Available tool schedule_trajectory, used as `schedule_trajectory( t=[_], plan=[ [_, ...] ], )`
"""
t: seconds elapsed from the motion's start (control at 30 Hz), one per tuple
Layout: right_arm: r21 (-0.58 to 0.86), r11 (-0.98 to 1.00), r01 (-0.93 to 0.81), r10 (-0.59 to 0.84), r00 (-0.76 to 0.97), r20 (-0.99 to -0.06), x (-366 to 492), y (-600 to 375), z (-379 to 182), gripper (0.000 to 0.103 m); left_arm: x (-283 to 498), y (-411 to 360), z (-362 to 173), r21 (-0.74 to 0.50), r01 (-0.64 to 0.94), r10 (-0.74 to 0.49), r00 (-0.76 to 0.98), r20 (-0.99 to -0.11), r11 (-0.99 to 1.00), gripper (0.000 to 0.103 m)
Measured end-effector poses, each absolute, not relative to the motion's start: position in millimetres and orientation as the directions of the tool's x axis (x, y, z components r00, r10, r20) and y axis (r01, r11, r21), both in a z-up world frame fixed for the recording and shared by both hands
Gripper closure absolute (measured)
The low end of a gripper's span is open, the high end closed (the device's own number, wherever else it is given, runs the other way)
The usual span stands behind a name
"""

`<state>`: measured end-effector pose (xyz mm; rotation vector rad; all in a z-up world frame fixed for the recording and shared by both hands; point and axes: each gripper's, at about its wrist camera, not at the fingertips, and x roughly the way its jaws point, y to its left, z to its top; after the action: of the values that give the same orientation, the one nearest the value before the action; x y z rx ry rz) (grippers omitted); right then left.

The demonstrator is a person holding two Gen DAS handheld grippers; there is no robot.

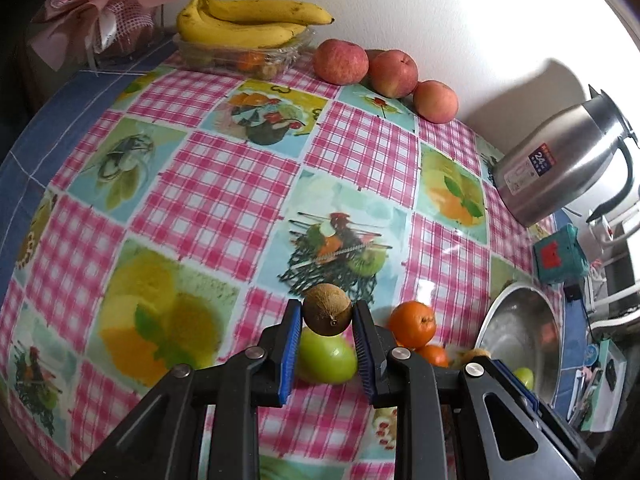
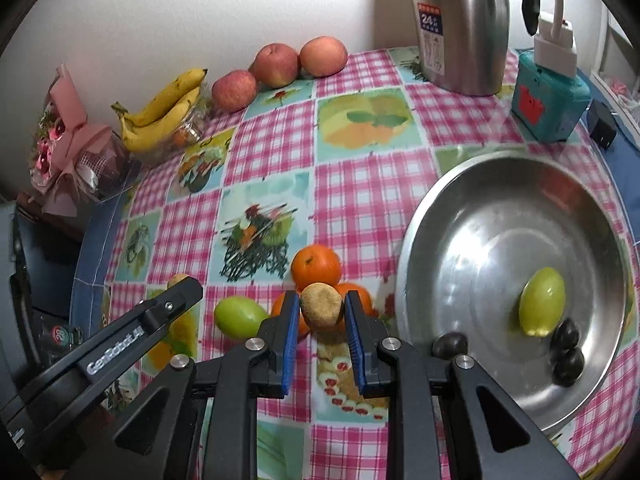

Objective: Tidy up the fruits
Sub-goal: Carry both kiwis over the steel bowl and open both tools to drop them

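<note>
Gripping a brown kiwi [image 1: 327, 310] between its blue pads, the left gripper [image 1: 326, 322] holds it lifted above a green fruit [image 1: 327, 356] on the checked tablecloth [image 1: 224, 184]. At the far left edge a wrapped bouquet [image 2: 68, 148] stands off the cloth, beside a glass dish [image 1: 256, 58] carrying bananas [image 1: 248, 20]; three apples [image 1: 384, 72] line the wall. The middle of the cloth lies open between them and the near fruit. On the left gripper's arm in the right view, white lettering is only partly legible, seemingly "GenRobot.AI". The right gripper [image 2: 322, 312] is closed on a paler kiwi [image 2: 322, 310], raised in front of the oranges [image 2: 316, 270], whose lower ones are largely hidden behind it. To the right, the steel bowl [image 2: 480, 208] holds a green fruit [image 2: 542, 306] and three dark round fruits [image 2: 566, 350], one partly covered by the gripper. Behind stands a steel kettle [image 2: 464, 24] labelled "24", its smaller print unreadable, and a teal box [image 2: 550, 104] with a red mark. The bowl's near rim is cut off.
</note>
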<state>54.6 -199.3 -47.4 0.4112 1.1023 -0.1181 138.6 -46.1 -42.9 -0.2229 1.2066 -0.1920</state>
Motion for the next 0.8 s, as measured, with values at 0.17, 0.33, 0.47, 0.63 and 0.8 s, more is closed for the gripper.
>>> schedule_trajectory(
  t=[0.17,0.33,0.47,0.63,0.8],
  plan=[
    [0.263,0.906,0.331,0.091,0.455,-0.886,58,-216,-47,0.079,147,-62,-44,-0.256,0.048,-0.257,0.347,-0.902,0.965,0.075],
    [0.268,0.88,0.392,0.061,0.466,-0.883,52,-243,-45,0.079,144,-88,-39,-0.246,0.101,-0.266,0.355,-0.896,0.964,0.075],
    [0.282,0.853,0.439,0.049,0.472,-0.88,44,-264,-45,0.079,138,-114,-34,-0.247,0.163,-0.291,0.355,-0.889,0.955,0.075],
    [0.28,0.811,0.514,0.004,0.474,-0.88,29,-297,-43,0.079,128,-151,-31,-0.231,0.262,-0.315,0.347,-0.883,0.937,0.075],
    [0.262,0.77,0.582,-0.046,0.46,-0.887,16,-329,-45,0.079,117,-181,-32,-0.212,0.351,-0.334,0.335,-0.881,0.912,0.075]
  ],
)
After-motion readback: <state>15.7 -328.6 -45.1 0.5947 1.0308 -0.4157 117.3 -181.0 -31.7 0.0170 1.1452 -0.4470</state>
